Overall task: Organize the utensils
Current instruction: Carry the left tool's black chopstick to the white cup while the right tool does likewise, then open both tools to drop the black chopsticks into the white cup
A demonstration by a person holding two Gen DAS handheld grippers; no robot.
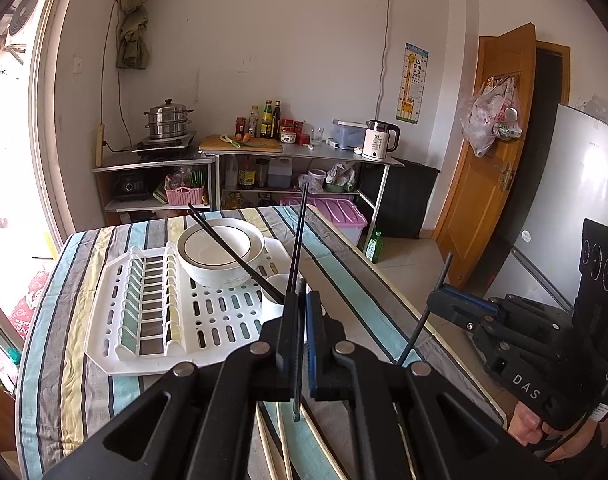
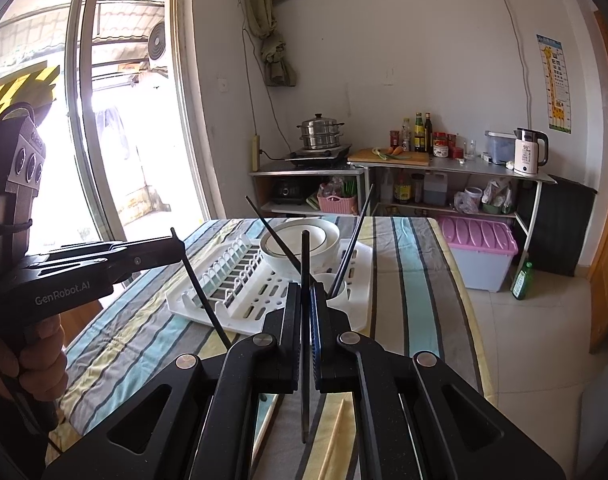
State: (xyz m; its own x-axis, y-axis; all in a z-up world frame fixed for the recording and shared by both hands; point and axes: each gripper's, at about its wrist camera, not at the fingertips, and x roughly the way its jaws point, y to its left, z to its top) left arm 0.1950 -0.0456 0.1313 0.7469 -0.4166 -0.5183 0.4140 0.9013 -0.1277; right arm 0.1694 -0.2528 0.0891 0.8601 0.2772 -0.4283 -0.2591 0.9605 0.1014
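Note:
My left gripper is shut on a black chopstick that stands nearly upright, its top just past the fingertips. My right gripper is shut on a second black chopstick, also upright. Both hover over the near part of the striped table. Each shows in the other's view, the left gripper and the right gripper. Ahead, a white drying rack carries stacked white bowls and a white cup. Two black chopsticks lean out of the cup.
Pale wooden chopsticks lie on the striped cloth under the grippers. The table's right edge drops to a tiled floor with a pink-lidded box and a green bottle. Metal shelves with kitchenware line the back wall. A person's hand grips the left handle.

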